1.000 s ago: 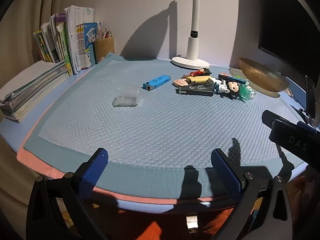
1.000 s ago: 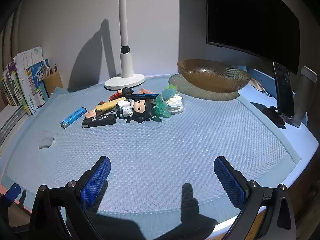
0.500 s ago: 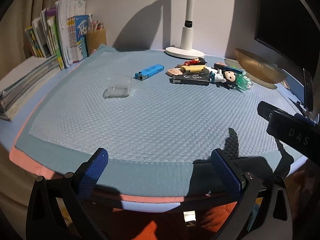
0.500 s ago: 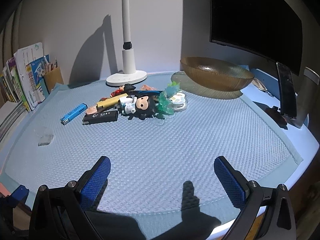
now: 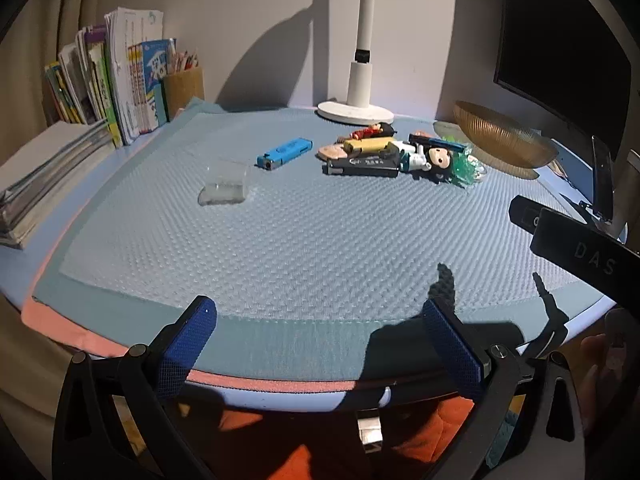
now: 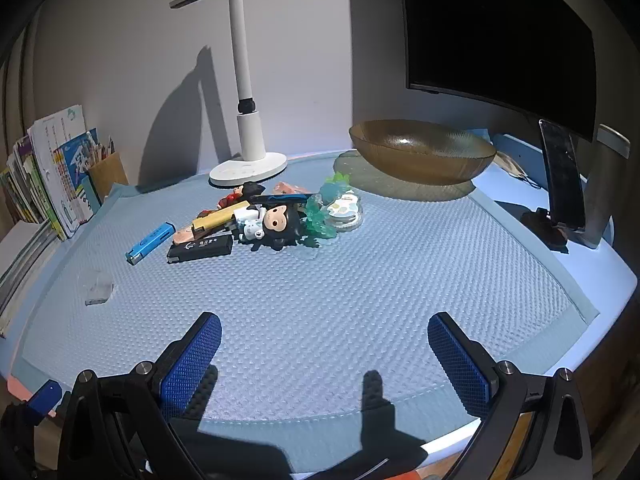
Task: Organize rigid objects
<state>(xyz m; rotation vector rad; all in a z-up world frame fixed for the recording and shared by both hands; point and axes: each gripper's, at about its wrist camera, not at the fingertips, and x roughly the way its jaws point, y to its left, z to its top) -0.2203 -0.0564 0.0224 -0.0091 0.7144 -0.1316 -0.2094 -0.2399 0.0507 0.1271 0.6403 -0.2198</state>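
A pile of small objects lies mid-mat: a black USB stick (image 6: 200,246), a yellow stick (image 6: 214,219), a dark-haired doll figure (image 6: 277,222), a green plastic piece (image 6: 320,224) and a round badge (image 6: 345,210). A blue lighter (image 6: 150,243) lies left of the pile, and a clear plastic box (image 6: 95,287) further left. An amber glass bowl (image 6: 420,156) stands behind. In the left wrist view the lighter (image 5: 285,153), clear box (image 5: 224,188), doll (image 5: 434,159) and bowl (image 5: 502,142) show too. My left gripper (image 5: 318,344) and right gripper (image 6: 326,354) are open and empty at the near mat edge.
A white desk lamp (image 6: 248,120) stands at the back. Books (image 5: 124,80) and a pencil cup (image 5: 182,88) line the left. A dark monitor (image 6: 496,28) and a phone on a stand (image 6: 564,184) are at the right. The blue mat (image 6: 360,280) covers the desk.
Both grippers have drifted slightly forward and up over the near mat edge; the view tilts a little. The objects have not moved. Both stay open.
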